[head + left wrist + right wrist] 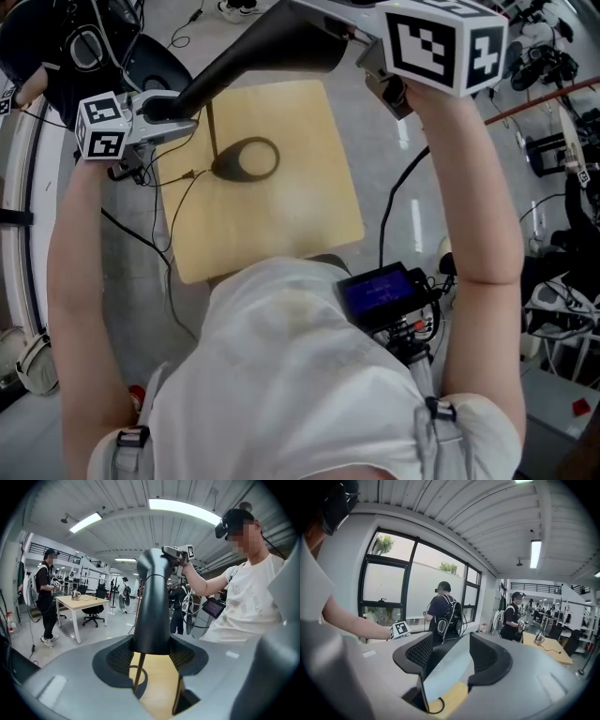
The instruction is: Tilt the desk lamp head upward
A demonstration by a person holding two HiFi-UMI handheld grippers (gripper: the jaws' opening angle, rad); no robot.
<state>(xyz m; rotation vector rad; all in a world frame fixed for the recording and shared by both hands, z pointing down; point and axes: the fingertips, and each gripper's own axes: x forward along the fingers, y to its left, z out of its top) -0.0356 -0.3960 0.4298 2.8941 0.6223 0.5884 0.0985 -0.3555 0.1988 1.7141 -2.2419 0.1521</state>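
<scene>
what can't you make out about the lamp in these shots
- Head view: the lamp head covers its joint with the pole.
- Head view: the person's shirt hides the table's near edge.
- Right gripper view: only an arc of the lamp base shows; the fingers block the rest.

Ahead and left of the left gripper (152, 660): a white table (80, 603) with a black office chair (93, 613) on a glossy grey floor (101, 632), a railed mezzanine (61, 555) behind, and a ribbed ceiling (126, 527) with lit strip lights (180, 507) overhead. Ahead and left of the right gripper (450, 660): a black-framed window (389, 590) in a pale wall (349, 550), with daylight and trees outside. To its right stands a wood-topped table (551, 646).
</scene>
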